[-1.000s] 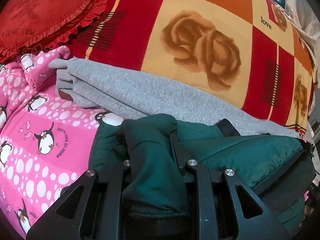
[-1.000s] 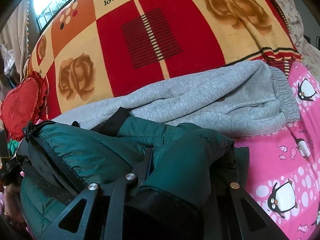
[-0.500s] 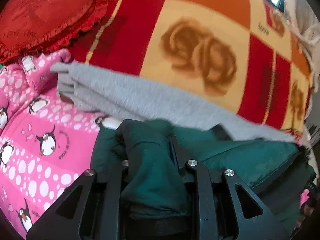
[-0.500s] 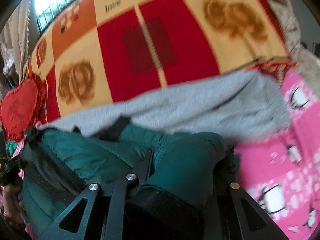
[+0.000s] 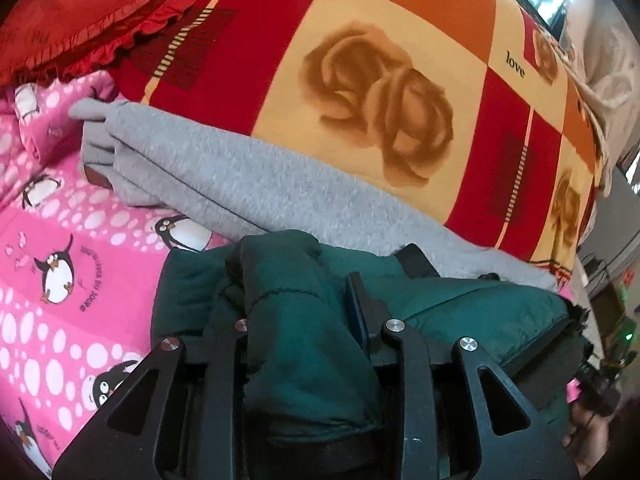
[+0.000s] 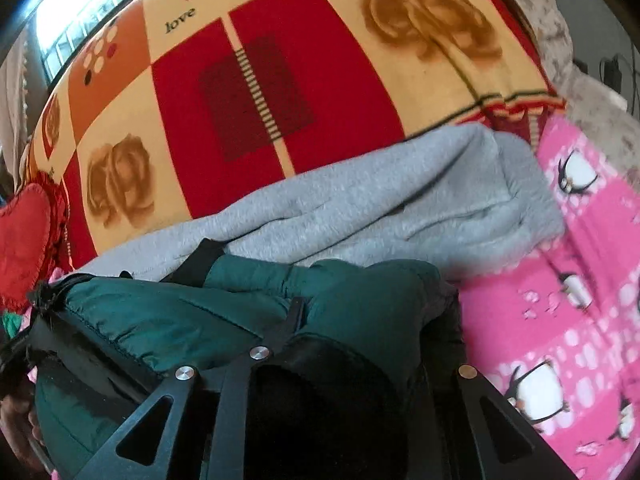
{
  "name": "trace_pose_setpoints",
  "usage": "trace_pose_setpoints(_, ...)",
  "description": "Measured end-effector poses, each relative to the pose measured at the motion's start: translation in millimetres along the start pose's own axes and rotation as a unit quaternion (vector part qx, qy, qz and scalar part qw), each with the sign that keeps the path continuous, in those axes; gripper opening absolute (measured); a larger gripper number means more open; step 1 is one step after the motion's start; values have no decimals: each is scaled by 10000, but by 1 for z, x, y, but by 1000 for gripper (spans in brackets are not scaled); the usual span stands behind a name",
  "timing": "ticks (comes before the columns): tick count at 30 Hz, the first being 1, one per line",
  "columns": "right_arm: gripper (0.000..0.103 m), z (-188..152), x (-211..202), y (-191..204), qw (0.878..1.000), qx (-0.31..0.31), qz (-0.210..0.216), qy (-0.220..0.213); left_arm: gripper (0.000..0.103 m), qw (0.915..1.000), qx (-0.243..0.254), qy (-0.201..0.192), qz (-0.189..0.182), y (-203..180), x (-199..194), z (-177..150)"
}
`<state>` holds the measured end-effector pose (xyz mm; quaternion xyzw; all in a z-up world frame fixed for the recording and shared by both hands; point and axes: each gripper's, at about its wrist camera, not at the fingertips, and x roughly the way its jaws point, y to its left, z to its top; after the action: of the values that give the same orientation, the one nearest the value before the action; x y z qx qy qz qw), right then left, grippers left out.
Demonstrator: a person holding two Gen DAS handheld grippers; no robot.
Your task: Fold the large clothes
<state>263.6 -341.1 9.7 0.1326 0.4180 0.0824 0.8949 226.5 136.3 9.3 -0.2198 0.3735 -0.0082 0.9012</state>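
The dark green padded jacket [image 5: 460, 300] lies bunched on the pink penguin-print sheet [image 5: 60, 280], touching the grey fleece sweatpants [image 5: 240, 176]. The left gripper [image 5: 304, 312] is opening with a jacket fold between its jaws, while the right gripper [image 6: 360, 320] clamps another fold.

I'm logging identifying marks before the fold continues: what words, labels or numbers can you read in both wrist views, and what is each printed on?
"love": black lettering on a cream square of the red, orange and cream rose-patterned blanket, readable in both views.
Curved dark lettering beside a penguin on the pink penguin-print sheet: upside down and too small to read.
Embroidery on the red heart-shaped ruffled cushion: too faint to read.
Dark green padded jacket and grey sweatpants: no text visible.
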Motion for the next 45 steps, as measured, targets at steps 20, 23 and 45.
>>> trace_pose_setpoints(20,32,5,-20,-16,9937,768,811,-37,69,9998,-163,-47,-131,9,-19,14)
trace_pose_setpoints(23,32,9,-35,-18,9893,955,1060,-297,82,9987,-354,-302,-223,16,-29,17)
trace_pose_setpoints(45,79,7,-17,38,9971,-752,-7,131,82,9975,688,-170,-10,-28,-15,25)
